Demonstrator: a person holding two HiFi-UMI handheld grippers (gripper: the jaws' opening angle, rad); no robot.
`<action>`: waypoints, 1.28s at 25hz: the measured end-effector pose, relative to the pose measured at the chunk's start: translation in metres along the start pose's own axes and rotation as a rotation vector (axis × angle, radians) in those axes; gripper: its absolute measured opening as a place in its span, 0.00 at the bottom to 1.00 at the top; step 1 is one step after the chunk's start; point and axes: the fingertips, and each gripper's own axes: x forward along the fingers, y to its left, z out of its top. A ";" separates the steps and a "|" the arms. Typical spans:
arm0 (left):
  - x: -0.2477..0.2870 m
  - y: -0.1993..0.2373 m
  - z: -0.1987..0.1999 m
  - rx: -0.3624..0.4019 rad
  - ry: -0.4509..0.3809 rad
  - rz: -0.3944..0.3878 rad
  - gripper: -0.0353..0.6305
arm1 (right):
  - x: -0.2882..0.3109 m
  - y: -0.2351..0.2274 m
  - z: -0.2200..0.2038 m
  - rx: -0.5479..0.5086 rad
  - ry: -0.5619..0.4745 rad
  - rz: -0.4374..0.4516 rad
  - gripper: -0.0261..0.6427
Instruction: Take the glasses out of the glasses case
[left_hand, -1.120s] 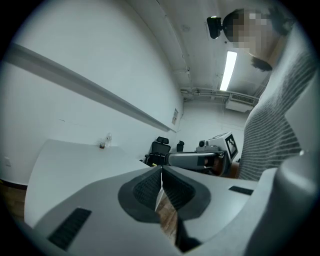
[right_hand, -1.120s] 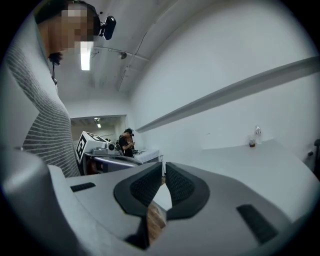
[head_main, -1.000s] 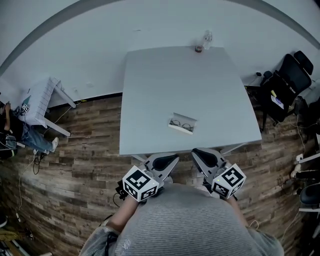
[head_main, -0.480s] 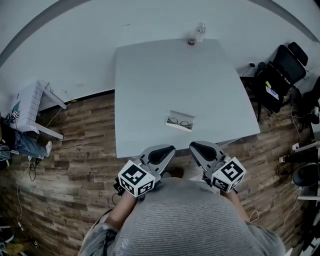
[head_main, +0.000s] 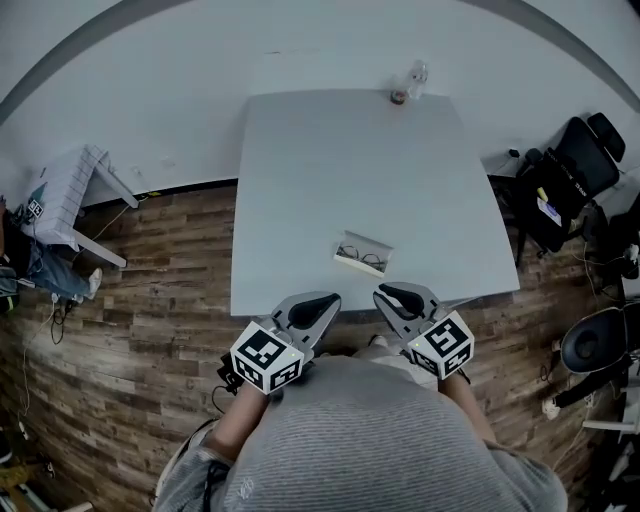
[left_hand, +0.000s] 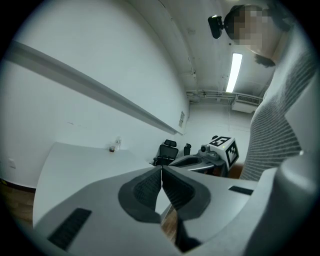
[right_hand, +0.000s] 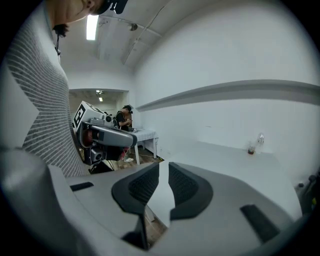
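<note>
The glasses (head_main: 363, 259) lie in the open glasses case (head_main: 354, 241) near the table's (head_main: 330, 160) near edge. Left gripper (left_hand: 162, 172) jaws are clenched empty, right gripper (right_hand: 164, 172) jaws opening, empty; an unbraced pull could drag the case off

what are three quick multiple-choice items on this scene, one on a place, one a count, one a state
1. Where does the clear plastic bottle stand on the pale grey square table?
A. at its far edge
B. at its near edge
C. in its centre

2. How many things rest on the table?
A. one
B. two
C. four

3. The white rectangular glasses case is:
A. shut
B. open and empty
C. open, with the thin dark-framed glasses inside

Answers:
1 A, the bottle stands at the table's farthest edge in the head view.
2 B, only the bottle and the case are on it.
3 C, the frames show inside the open case.
</note>
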 end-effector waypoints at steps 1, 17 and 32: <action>0.001 -0.001 -0.003 0.004 0.009 0.002 0.07 | 0.002 0.000 -0.002 -0.004 0.002 0.009 0.12; 0.004 0.000 -0.007 0.022 0.031 0.044 0.07 | 0.035 -0.039 -0.046 -0.069 0.143 0.020 0.22; 0.006 0.008 -0.011 0.010 0.045 0.072 0.07 | 0.076 -0.071 -0.106 -0.131 0.342 0.038 0.22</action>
